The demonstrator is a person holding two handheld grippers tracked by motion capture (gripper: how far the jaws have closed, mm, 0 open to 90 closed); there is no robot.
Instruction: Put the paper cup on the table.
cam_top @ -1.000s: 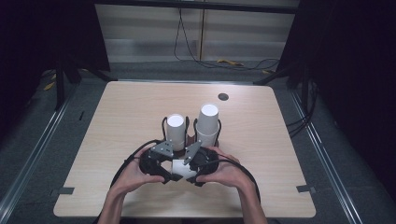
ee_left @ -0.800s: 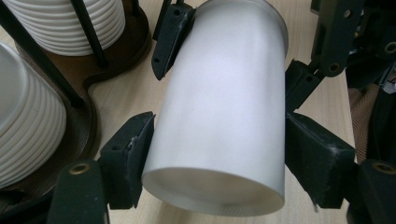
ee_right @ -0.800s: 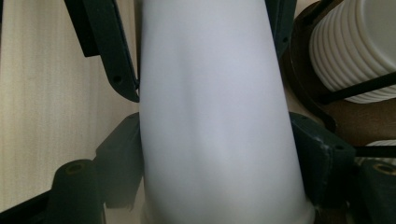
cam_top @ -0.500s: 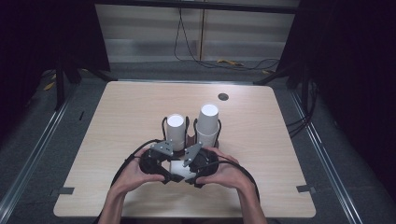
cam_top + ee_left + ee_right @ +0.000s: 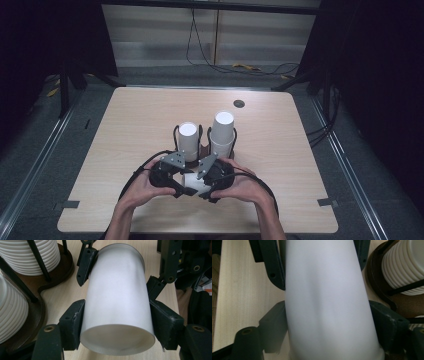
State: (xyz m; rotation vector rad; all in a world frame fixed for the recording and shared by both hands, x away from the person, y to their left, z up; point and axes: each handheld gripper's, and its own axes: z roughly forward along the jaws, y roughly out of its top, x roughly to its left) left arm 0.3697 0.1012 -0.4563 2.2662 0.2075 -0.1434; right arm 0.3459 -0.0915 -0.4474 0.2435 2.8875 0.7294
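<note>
Cup: we see a white cup (image 5: pixel 117 307) lying on its side between our two hands, low over the bench (image 5: pixel 125 125) and just in front of the cup holder.
Left tool: our left tool (image 5: pixel 117 325) has just been closing, and its pads (image 5: pixel 75 322) now press on both sides of the cup near its open rim, so it has hold of the cup.
Right tool: our right tool (image 5: pixel 327 325) has just been opening; the cup runs between its pads (image 5: pixel 387 322), which sit at the cup's sides, but we cannot tell whether they still press on it.
Both tools from above: we see them meeting nose to nose around the cup (image 5: pixel 192 182), left tool (image 5: pixel 172 175) and right tool (image 5: pixel 212 177).
Cup holder: a dark wooden base (image 5: pixel 53 275) with black wire posts carries two stacks of ribbed white cups (image 5: pixel 188 140) side by side, the right stack (image 5: pixel 222 132) taller.
Hands: our hands (image 5: pixel 145 187) grip the tool bodies from the near edge of the bench.
</note>
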